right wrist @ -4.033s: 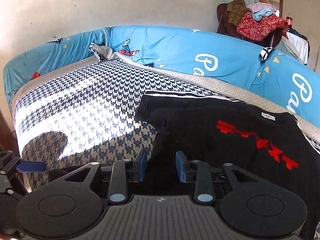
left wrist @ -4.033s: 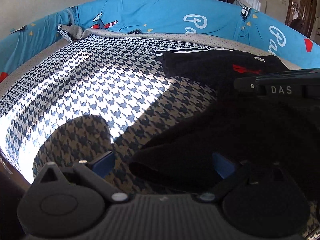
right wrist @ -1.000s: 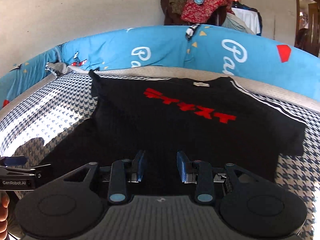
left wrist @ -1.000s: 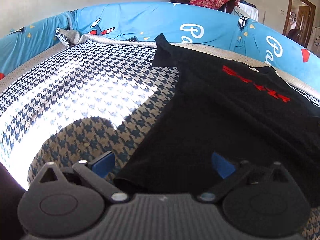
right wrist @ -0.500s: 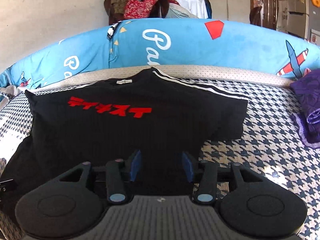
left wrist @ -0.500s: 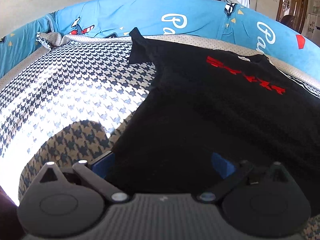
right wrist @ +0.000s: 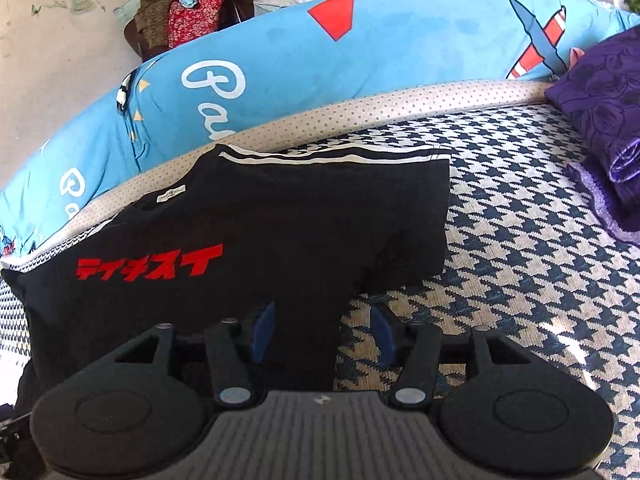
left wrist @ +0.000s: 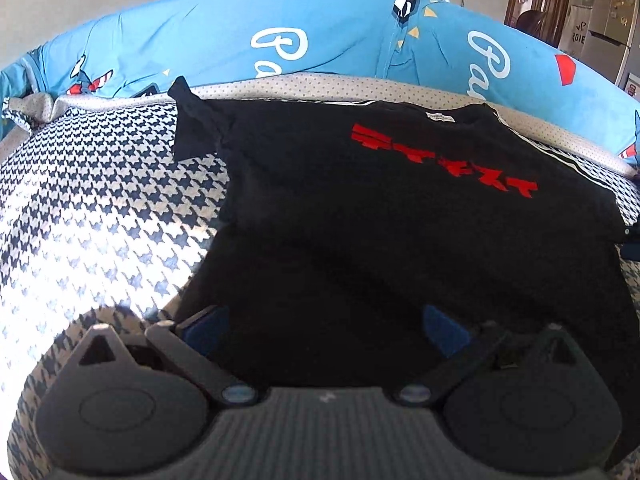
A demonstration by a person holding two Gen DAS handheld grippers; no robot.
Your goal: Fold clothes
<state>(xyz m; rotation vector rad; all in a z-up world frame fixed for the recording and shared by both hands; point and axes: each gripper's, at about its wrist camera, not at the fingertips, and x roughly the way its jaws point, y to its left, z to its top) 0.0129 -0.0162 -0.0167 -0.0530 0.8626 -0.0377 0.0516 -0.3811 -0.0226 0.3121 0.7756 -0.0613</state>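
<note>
Both grippers, left and right, gape wide at the hem of the black T-shirt, apparently gripping nothing. It lies spread flat, print up, on the houndstooth bedcover; every fold remains.

T-shirt hem hidden behind left tongs body — neck label print too small to read.

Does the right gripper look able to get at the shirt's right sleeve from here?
Probably yes: the sleeve lies flat on the houndstooth cover, nothing on it, ahead of the open right gripper.
</note>
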